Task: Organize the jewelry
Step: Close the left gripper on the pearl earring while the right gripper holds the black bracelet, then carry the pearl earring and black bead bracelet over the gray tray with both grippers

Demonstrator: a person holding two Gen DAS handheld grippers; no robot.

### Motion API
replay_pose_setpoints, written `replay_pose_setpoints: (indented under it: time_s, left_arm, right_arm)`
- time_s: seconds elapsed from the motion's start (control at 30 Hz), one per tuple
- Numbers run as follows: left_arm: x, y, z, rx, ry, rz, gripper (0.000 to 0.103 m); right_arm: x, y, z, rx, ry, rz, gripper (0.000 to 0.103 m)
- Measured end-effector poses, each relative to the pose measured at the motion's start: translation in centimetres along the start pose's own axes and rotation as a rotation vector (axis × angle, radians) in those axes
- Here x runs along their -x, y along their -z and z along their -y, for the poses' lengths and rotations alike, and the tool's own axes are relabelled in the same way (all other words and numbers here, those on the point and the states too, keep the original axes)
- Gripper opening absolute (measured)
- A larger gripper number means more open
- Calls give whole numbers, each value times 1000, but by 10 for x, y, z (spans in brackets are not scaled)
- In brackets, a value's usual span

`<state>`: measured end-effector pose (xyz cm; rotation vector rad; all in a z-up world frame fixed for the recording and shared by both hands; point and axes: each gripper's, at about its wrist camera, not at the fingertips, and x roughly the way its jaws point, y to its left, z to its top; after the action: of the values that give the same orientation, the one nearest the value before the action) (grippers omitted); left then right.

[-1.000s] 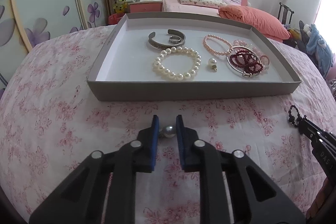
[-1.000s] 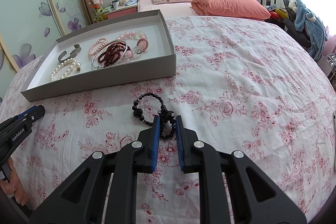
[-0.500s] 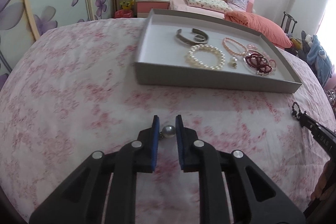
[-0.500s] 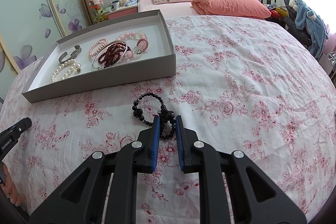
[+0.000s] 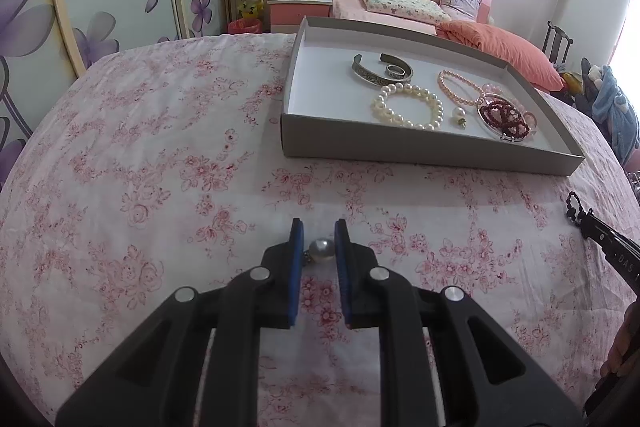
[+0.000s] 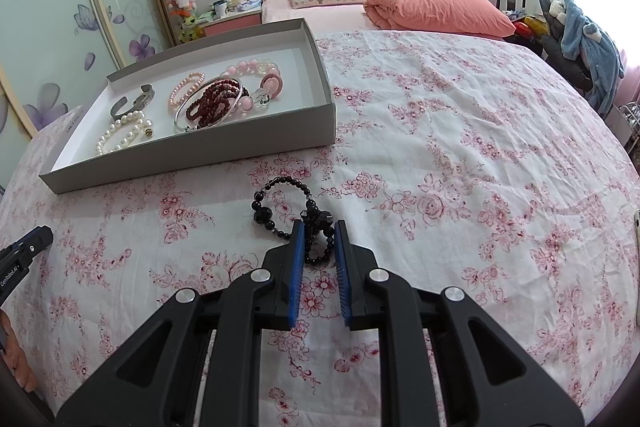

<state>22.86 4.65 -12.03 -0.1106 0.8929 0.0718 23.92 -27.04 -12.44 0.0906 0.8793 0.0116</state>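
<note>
My left gripper [image 5: 319, 225] is shut on a pearl earring [image 5: 322, 250], held just over the floral bedspread [image 5: 160, 155]. My right gripper [image 6: 319, 225] is shut on a black bead bracelet [image 6: 262, 206], whose loop lies on the spread ahead of the fingers. A grey tray [image 5: 420, 151] stands further back and to the right in the left wrist view. It holds a silver cuff [image 5: 376, 73], a ring [image 5: 395, 70], a white pearl bracelet [image 5: 408, 105], a pink pearl bracelet [image 5: 456, 91], another pearl earring [image 5: 459, 114] and dark red beads [image 5: 504, 115].
The tray [image 6: 192, 159] lies left of centre in the right wrist view, with the left gripper's tip [image 6: 28, 247] at the left edge. Behind are an orange pillow [image 6: 436, 11], a headboard, a nightstand and sliding wardrobe doors. A chair with clothes [image 6: 584, 39] stands at the right.
My left gripper has carried the pearl earring leftward across the bedspread, so the tray now sits to the right of its view. The right gripper and black bracelet have stayed still.
</note>
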Motion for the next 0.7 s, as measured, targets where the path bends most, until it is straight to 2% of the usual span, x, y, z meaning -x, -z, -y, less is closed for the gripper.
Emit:
replay_pose_setpoints:
  time_s: [0.47, 0.7]
  left_arm:
    - [-1, 0, 0, 2, 2, 0, 17]
    - [4, 2, -6, 38, 8, 5, 16]
  right_arm:
    - [0, 0, -1, 4, 2, 2, 16]
    - [21, 2, 1, -3, -49, 91, 15]
